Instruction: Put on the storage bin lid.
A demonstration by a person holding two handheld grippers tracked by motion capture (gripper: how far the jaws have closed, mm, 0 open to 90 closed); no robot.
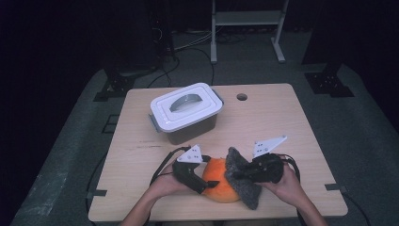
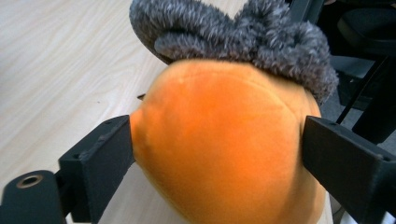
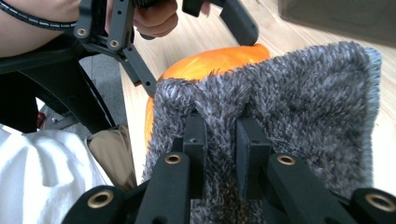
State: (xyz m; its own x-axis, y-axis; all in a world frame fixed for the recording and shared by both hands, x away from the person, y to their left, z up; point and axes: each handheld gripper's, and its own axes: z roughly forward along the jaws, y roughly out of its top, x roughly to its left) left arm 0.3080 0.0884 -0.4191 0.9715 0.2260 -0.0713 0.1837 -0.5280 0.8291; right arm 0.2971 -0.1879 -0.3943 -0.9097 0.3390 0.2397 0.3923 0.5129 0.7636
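I have the orange plush [image 1: 220,186] clamped in my left gripper [image 1: 211,183], just before the lidded box [image 1: 186,113]; my right gripper [image 1: 236,175] pinches its grey cover [image 1: 245,181] (barely half off, I judge).

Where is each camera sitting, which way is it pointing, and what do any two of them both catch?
High view: above the person's side, looking forward and down on the table; forearms, both hands, left tool, right tool, lidded box.
Left gripper view: rides the left tool, looking along its jaws, which squeeze the orange plush ball.
Right gripper view: rides the right tool, its jaws pinching the grey fuzzy cloth; a hand behind.
Shared: all three show ball and cloth.
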